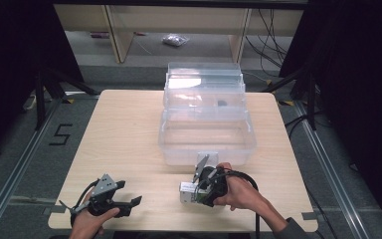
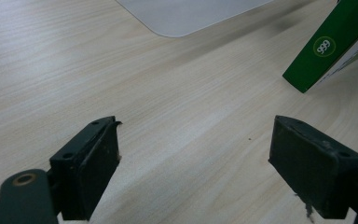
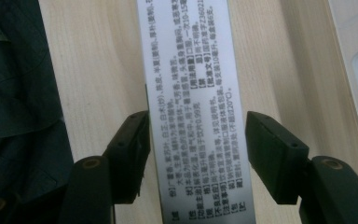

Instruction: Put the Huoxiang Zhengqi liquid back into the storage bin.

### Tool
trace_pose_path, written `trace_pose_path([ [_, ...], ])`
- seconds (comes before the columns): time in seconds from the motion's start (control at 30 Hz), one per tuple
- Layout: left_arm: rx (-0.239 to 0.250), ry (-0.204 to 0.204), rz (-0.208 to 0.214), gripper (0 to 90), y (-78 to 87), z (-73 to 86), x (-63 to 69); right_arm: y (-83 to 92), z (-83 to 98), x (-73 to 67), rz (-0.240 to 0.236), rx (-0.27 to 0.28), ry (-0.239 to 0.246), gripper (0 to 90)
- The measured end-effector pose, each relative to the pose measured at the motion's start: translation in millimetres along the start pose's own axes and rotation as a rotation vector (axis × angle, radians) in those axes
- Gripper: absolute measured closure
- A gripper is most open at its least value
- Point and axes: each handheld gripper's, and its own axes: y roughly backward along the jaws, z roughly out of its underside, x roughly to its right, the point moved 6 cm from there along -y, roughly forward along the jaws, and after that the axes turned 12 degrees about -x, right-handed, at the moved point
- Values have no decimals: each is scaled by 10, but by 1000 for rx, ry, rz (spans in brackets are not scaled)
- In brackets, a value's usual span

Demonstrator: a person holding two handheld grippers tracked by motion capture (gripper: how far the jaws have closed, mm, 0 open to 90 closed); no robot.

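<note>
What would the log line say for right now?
right gripper: straddling box, small gap | left gripper: open above table | bin: open

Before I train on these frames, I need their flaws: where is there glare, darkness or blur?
High view: glare on the clear bin's lid, black surroundings, the box small and soft. Left gripper view: bright, even light, the green box slightly soft. Right gripper view: dim, the box's print sharp, the near jaws soft.

- The green box (image 2: 328,46) is cut off by the top and right edges of the left gripper view.
- The box's printed white face (image 3: 196,112) runs past the top and bottom edges; its small print is unreadable.
- A small dark item (image 1: 222,103) inside the clear plastic bin (image 1: 206,144) is too small to identify.
</note>
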Motion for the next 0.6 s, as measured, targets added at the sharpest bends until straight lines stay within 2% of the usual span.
trace_pose_path([
  [0.1, -1, 0, 0, 152, -3, 0, 0, 3, -11, 21, 10, -11, 49, 487],
  [0.2, -1, -2, 0, 152, -3, 0, 0, -3, -8, 18, 10, -21, 44, 530],
  [0.23, -1, -2, 0, 152, -2, -1, -1, -12, -13, 25, 6, -31, 71, 579],
  [0.3, -6, -6, -2, 152, 2, 3, -8, -14, -16, 16, 8, -42, 85, 608],
  [0.4, -4, -5, 1, 152, -3, 0, -7, -3, -20, 6, 9, -55, 93, 627],
  [0.43, -3, -6, 2, 152, -4, 0, -6, 0, -26, 15, 14, -60, 111, 639],
  [0.47, -9, -8, 0, 152, 3, 4, -9, 10, -26, 10, 26, -71, 99, 643],
  [0.5, -5, -5, 0, 152, 3, 2, -7, 12, -37, 25, 25, -76, 133, 645],
  [0.53, -6, -4, 0, 152, 2, 3, -8, 17, -27, 9, 23, -82, 112, 647],
  [0.6, -3, -2, 1, 152, 0, 1, -4, 26, -14, 8, 24, -93, 117, 649],
])
